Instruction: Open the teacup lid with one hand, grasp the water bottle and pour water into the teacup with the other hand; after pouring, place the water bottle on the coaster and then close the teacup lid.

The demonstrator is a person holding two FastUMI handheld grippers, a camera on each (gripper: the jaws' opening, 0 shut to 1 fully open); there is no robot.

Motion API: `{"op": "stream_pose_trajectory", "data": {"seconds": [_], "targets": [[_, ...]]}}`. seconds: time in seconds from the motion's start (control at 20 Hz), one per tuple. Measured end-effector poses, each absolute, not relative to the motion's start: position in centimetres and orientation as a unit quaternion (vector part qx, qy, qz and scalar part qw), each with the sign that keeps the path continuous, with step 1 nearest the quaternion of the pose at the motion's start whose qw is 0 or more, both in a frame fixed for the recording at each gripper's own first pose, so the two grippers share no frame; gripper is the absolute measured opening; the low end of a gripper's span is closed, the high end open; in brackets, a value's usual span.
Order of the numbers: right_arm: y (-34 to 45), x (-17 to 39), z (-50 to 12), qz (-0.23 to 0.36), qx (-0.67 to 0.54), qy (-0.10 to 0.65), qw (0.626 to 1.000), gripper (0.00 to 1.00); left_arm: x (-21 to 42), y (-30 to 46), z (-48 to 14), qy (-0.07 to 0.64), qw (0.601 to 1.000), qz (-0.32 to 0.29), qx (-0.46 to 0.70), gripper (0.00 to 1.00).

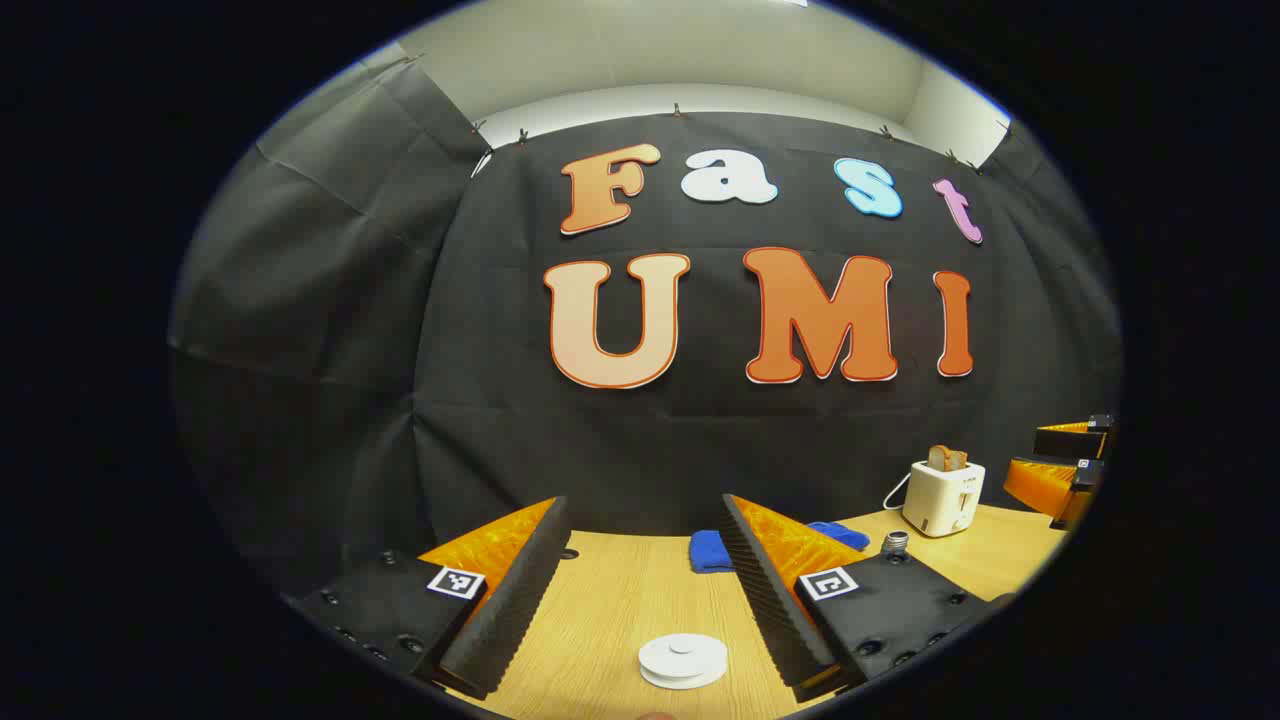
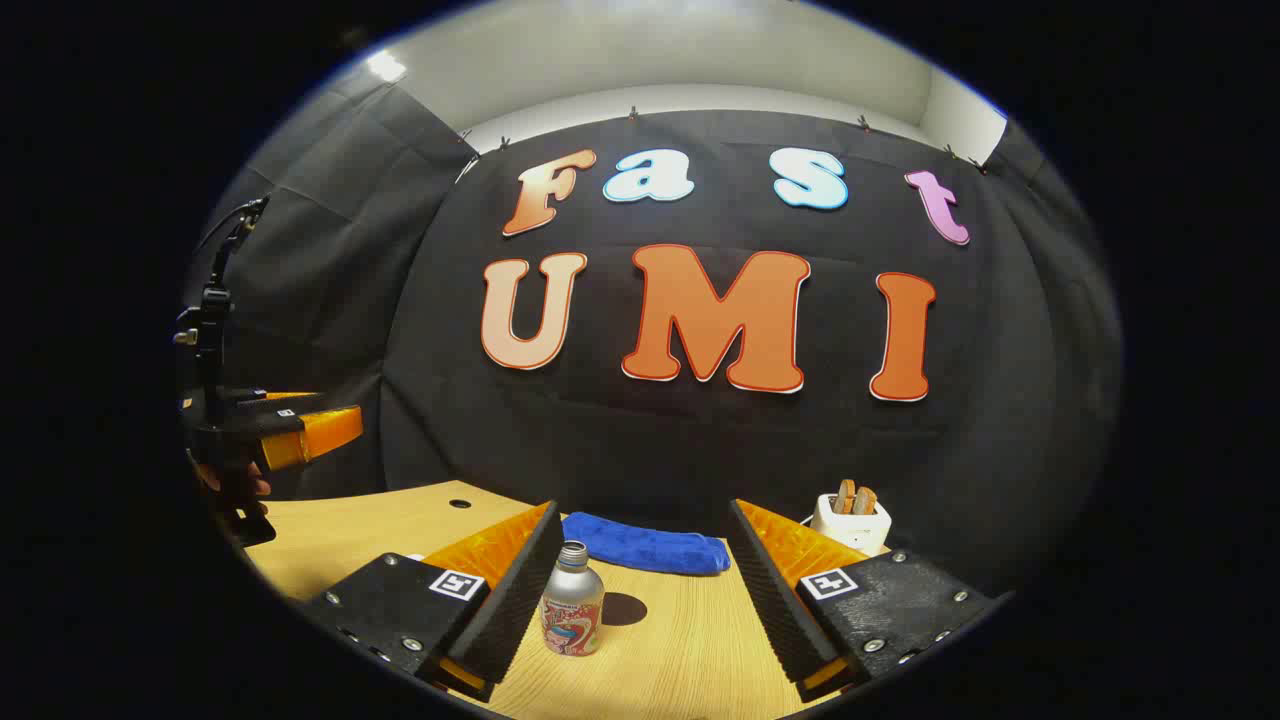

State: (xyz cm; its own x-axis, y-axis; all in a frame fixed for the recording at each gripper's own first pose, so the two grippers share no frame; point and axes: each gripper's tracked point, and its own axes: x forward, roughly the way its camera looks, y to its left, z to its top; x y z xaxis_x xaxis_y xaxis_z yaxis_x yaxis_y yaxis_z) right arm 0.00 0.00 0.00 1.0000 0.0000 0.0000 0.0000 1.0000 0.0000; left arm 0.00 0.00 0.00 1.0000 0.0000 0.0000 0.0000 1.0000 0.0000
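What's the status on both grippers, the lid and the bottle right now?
Left gripper open, above the teacup lid. Right gripper open, water bottle standing between its fingers, untouched. Blue cloth and toaster behind, nothing blocking.

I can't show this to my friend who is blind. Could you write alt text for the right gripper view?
The right gripper hangs open above a wooden table, with a small water bottle standing upright between its fingers, nearer the left one. Behind lie a blue cloth and a white toaster holding bread; the left gripper shows far left.
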Motion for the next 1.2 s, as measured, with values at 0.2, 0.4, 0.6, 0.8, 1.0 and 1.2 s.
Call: {"op": "stream_pose_trajectory", "data": {"seconds": [0.2, 0.4, 0.6, 0.8, 1.0, 1.2], "targets": [[-0.1, -0.1, 0.9, -0.007, -0.003, -0.015, 1.000, 0.99, 0.0, 0.1, 0.2, -0.002, 1.000, 0.001, -0.002, 0.98], [-0.6, -0.4, 1.2, -0.016, -0.001, -0.021, 1.000, 0.99, -0.2, 0.0, 0.5, -0.006, 1.000, 0.001, -0.002, 0.98], [-0.8, -0.4, 1.1, -0.018, 0.008, -0.017, 1.000, 1.00, -0.2, -0.2, 0.5, -0.007, 1.000, 0.001, -0.005, 0.97], [-0.6, -0.4, 0.2, -0.011, 0.019, -0.009, 1.000, 0.99, -0.2, -0.1, 0.2, -0.006, 1.000, 0.003, -0.014, 0.97], [0.4, -0.1, -1.4, -0.001, 0.025, 0.009, 1.000, 0.99, -0.2, 0.1, -0.6, 0.002, 1.000, 0.002, -0.014, 0.98], [1.9, 0.7, -4.1, 0.015, 0.024, 0.036, 0.999, 0.99, 0.1, 0.4, -2.1, 0.016, 1.000, 0.003, -0.017, 0.99]]}}
